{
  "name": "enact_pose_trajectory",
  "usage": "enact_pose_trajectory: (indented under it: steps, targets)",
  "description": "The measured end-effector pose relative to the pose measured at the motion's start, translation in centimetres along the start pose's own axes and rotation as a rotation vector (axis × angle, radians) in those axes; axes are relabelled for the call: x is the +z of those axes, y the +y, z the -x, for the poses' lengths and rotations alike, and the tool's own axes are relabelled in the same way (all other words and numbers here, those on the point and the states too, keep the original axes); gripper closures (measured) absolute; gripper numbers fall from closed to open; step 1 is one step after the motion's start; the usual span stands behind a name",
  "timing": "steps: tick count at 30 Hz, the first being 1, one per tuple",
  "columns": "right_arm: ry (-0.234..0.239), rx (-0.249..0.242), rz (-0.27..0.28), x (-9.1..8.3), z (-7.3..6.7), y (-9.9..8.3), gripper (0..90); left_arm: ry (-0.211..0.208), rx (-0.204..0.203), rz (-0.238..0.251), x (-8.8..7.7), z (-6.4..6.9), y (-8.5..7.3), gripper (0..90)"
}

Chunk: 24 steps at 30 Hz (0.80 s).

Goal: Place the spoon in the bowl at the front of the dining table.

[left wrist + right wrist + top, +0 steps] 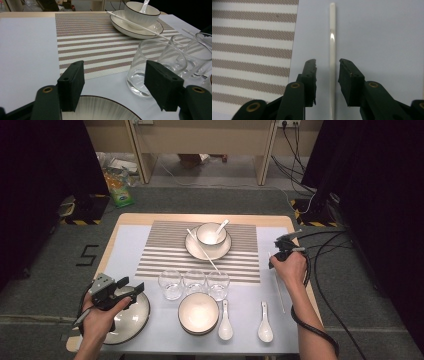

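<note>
A white chopstick (332, 37) lies flat on the pale table cover, just right of the striped placemat (249, 47). My right gripper (328, 62) stands open astride it, one pad on each side with a gap to both. In the high view this gripper (280, 251) is at the table's right edge, and the chopstick (278, 290) runs toward the front. My left gripper (131, 287) hovers open over the ribbed dark-rimmed plate (135, 317) at the front left. Nothing is between its jaws (113, 65), and the plate's rim (100, 110) lies below.
On the placemat (165, 250) a bowl with a spoon (211, 234) sits on a saucer, a second chopstick (205, 252) leaning across it. Three glasses (194, 281) stand in a row mid-table. In front are stacked bowls (198, 312) and two white spoons (225, 322).
</note>
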State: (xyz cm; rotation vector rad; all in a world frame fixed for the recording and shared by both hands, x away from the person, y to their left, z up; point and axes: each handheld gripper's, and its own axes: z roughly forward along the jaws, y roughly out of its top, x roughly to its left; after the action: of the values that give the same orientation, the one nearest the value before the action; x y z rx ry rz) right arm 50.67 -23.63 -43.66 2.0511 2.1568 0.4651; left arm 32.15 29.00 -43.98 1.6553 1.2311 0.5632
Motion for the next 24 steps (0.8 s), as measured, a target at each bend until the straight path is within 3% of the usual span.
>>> enact_pose_trajectory:
  steps: [6, 24]
  targets:
    - [0.001, -0.007, -0.095, -0.3, 0.3, -1.3, 65.5, -0.006, 0.001, 0.001, -0.1, 0.0, 0.0, 32.1]
    - [-0.017, -0.041, -0.217, -1.9, 0.0, -5.8, 68.3, -0.009, 0.000, 0.007, -0.1, 0.1, 0.0, 32.1]
